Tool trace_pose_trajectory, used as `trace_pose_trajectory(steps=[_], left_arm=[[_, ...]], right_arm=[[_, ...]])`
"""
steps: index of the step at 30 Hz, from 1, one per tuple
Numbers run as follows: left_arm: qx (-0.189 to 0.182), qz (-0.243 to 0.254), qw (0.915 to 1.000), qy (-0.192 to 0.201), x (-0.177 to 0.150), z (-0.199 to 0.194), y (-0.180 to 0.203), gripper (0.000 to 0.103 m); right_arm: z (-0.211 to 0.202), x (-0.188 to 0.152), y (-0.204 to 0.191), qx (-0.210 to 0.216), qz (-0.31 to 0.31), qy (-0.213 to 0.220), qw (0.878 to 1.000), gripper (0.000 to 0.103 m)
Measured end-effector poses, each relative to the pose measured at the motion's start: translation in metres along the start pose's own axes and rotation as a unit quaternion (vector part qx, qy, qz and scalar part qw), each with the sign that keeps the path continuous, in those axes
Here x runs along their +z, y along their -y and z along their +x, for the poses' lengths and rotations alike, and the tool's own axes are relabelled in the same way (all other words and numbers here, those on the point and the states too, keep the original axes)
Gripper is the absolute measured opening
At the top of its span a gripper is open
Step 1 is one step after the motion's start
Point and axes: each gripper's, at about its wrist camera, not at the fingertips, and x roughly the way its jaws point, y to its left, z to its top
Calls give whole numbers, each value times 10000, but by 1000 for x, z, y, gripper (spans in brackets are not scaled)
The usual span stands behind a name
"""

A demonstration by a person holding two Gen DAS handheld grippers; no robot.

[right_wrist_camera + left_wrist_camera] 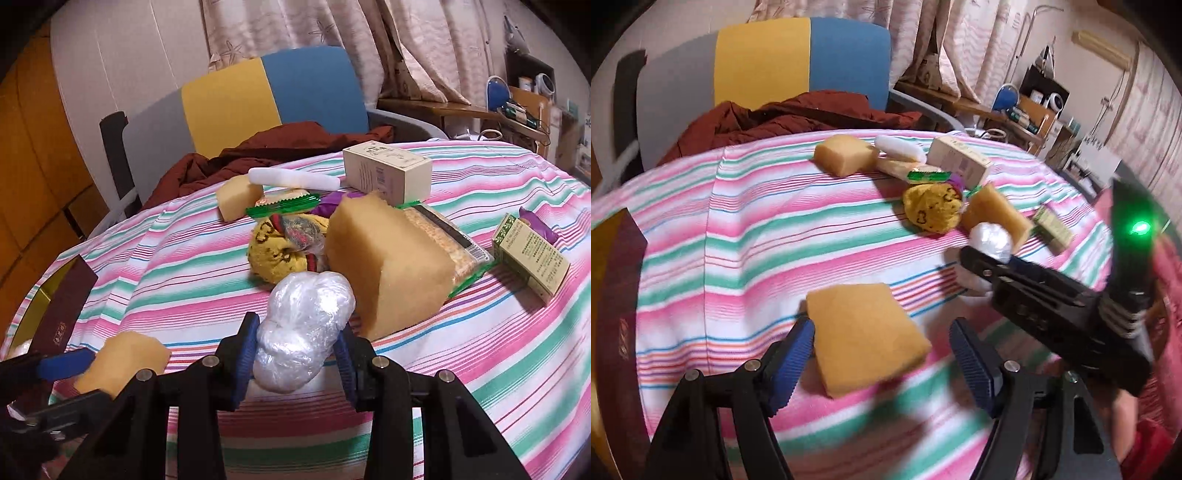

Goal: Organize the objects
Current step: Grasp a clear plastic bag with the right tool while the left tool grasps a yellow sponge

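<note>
**Two soft things in reach: a foam block under my left fingers, a plastic bundle in my right**

My left gripper (882, 354) stands wide open around a tan foam sponge block (866, 338). Its left blue pad (796, 350) sits just beside the block's edge; the other pad is apart from it. No earlier picture tells me more than that nothing is squeezed here. I judge the block light, soft and springy, so I would take it across its two long flat sides, near the middle, and expect it to compress before it holds.

My right gripper (295, 354) is closed on a crumpled ball of clear plastic wrap (306, 332), its pads pressing both flanks. I judge it very light, slippery and easily deformed; a grip through the thick middle seems safest.

The block is mustard-tan, matte, rectangular with soft corners. It lies on the striped pink, green and white cloth of the table (738, 229), near its front edge. The bundle is glossy, whitish and wrinkled, and sits just before the heap of similar sponges, a yellow sock ball (284, 251) and small boxes.
</note>
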Motion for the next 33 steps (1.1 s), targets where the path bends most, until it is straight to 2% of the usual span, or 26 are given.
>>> trace_pose_trajectory(steps=[5, 6, 12, 17, 19, 21, 23, 29, 33], left_arm=[[120, -94, 9998, -132, -8, 19, -14, 76], [21, -99, 9999, 35, -12, 16, -17, 76], [-134, 187, 9988, 432, -27, 10, -21, 75], [-193, 109, 9987, 461, -26, 10, -22, 76], [-245, 63, 9984, 496, -26, 8, -25, 74], [-297, -79, 9980, 559, -27, 8, -29, 63], [-418, -219, 9971, 603, -28, 7, -35, 60], [-511, -250, 9962, 663, -34, 1, -40, 58], [-492, -411, 9960, 623, -41, -6, -47, 58]], right_arm=[[1, -2, -1, 1, 0, 23, 10000, 41], [0, -2, -1, 0, -7, 36, 10000, 41], [1, -4, -4, -12, -74, 63, 10000, 41], [0, -5, -6, -56, -127, 100, 9999, 41], [-1, -5, -8, -81, -166, 117, 9998, 41], [-2, -5, -9, -99, -200, 133, 9997, 41], [-5, -6, -12, -127, -240, 155, 9995, 41], [-18, -13, -19, 130, 29, 74, 9999, 41], [-26, -17, -34, 289, -77, 25, 9995, 41]])
